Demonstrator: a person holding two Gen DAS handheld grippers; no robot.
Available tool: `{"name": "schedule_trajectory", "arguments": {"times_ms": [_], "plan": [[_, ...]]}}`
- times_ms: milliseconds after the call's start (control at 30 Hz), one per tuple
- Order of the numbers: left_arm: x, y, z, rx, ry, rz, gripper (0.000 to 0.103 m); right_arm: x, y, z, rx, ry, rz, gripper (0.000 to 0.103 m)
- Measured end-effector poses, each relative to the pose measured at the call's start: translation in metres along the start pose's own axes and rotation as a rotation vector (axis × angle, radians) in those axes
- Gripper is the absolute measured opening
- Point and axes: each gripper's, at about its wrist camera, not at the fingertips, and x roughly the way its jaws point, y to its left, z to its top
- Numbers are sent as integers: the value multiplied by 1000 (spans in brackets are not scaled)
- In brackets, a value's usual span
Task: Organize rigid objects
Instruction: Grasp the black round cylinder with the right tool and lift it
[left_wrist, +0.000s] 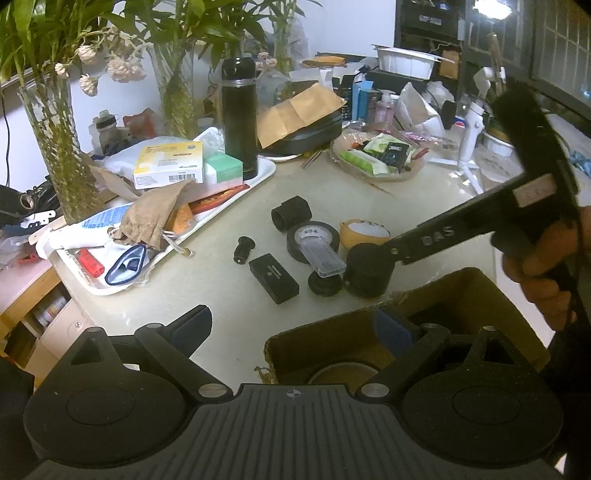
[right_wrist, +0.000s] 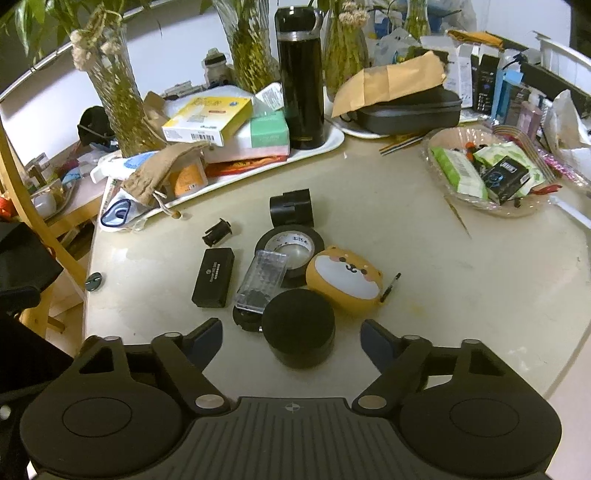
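Observation:
Small rigid objects lie in a cluster on the pale table: a black round jar (right_wrist: 299, 326) (left_wrist: 367, 271), a clear plastic case (right_wrist: 262, 278) (left_wrist: 322, 257), a black tape roll (right_wrist: 290, 245) (left_wrist: 312, 238), a yellow dog-face case (right_wrist: 345, 278), a flat black box (right_wrist: 214, 277) (left_wrist: 273, 277), a small black plug (right_wrist: 218, 230) (left_wrist: 243, 249) and a black cube adapter (right_wrist: 291, 210) (left_wrist: 291, 212). My right gripper (right_wrist: 291, 338) is open, its fingers either side of the black jar, not touching. My left gripper (left_wrist: 293, 326) is open and empty, its right finger (left_wrist: 393, 330) inside a cardboard box (left_wrist: 424, 295).
A white tray (right_wrist: 332, 142) with boxes, a brown pouch and a black flask (right_wrist: 301, 74) stands behind the cluster. A glass bowl of packets (right_wrist: 487, 173) sits at the right. Glass vases with plants (right_wrist: 118, 96) stand at the back. The table edge curves at the left.

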Motion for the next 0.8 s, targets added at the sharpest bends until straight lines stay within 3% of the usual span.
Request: {"name": "schedule_trajectory", "arguments": {"times_ms": [367, 533, 800], "plan": [[0, 4, 0, -24, 4, 5, 96, 38, 1, 6, 35, 77, -24, 76], [2, 5, 0, -28, 7, 9, 96, 52, -2, 5, 53, 112, -28, 60], [2, 6, 0, -31, 9, 10, 96, 47, -4, 5, 58, 116, -24, 59]]}}
